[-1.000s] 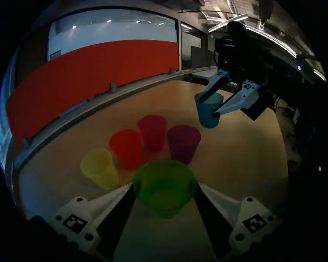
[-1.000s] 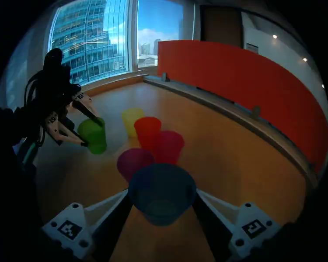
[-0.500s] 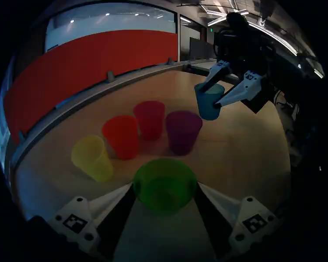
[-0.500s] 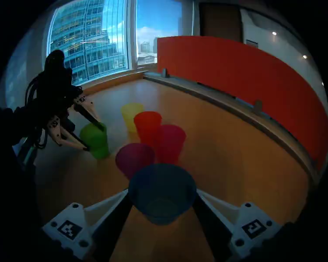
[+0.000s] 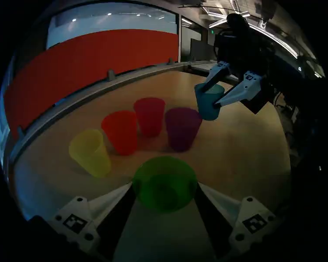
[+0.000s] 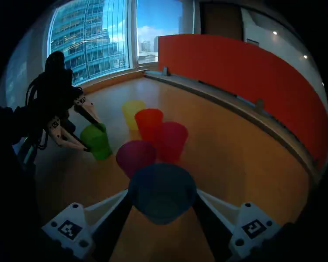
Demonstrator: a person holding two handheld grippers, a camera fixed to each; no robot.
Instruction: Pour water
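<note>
Gripped one cup in each gripper. Clamped the left gripper (image 5: pixel 164 194) on the green cup (image 5: pixel 164 183), a finger pressed to either side, mouth up, low at 6 o'clock in the left gripper view. Clamped the right gripper (image 6: pixel 162 198) on the blue cup (image 6: pixel 162 192) in the same way, at 6 o'clock in the right gripper view.

Turned on one relation: blue cup up at 1 o'clock from the green one in the left gripper view, well apart; green cup out at 10 o'clock from the blue in the right gripper view. Kept both cups upright, long axes vertical, neither tipped toward pouring. Could not tell which cup held water, nor whether either touched the table (image 5: pixel 251 144).

Stood four spare cups between the two held ones: yellow cup (image 5: pixel 89 152) at 9 o'clock, red cup (image 5: pixel 120 131), crimson cup (image 5: pixel 149 115) and purple cup (image 5: pixel 181 129) nearest the blue.

Judged the pour not begun. Looked to need the two rims brought together over the cluster, then one cup tilted. Risked clipping the purple cup on the way.
</note>
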